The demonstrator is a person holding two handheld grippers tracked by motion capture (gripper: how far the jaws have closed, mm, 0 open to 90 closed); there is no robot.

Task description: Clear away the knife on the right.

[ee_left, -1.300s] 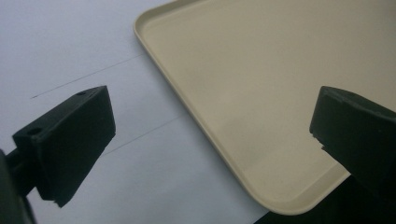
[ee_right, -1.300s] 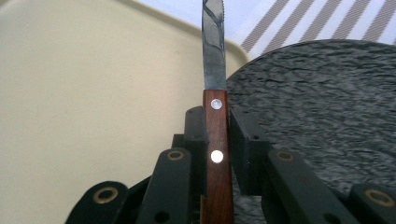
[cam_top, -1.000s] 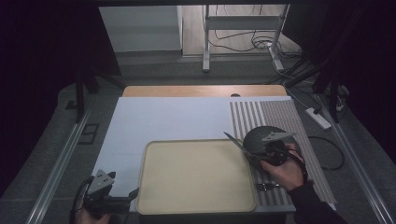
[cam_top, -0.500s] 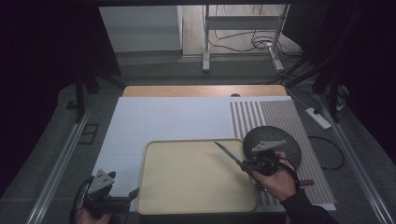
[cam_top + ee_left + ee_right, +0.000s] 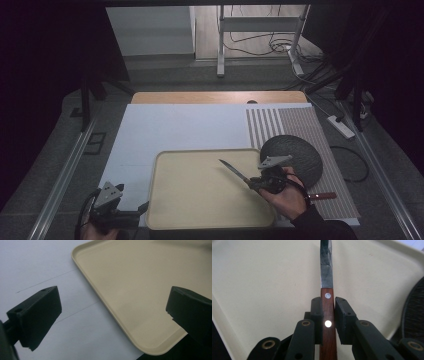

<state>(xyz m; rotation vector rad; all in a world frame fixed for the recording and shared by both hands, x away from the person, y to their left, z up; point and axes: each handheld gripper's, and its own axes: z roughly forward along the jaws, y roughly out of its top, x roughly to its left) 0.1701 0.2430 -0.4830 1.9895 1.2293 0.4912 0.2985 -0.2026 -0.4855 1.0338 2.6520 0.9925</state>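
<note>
- Since a second ago, right tongs [image 5: 256, 183] have carried the knife [image 5: 234, 171] from plate [image 5: 292, 157] over tray [image 5: 210, 190].
- Right tongs clench its wooden handle; blade points up-left.
- Left tongs [image 5: 142, 207] gape, low beside the tray.

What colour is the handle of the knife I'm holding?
Reddish-brown wood with silver rivets: the knife handle shows best in the right gripper view, clamped in the right gripper.

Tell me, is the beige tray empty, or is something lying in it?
Empty. The beige tray has a bare floor in the high view; the knife is over it, clamped by its wooden handle in the right gripper.
</note>
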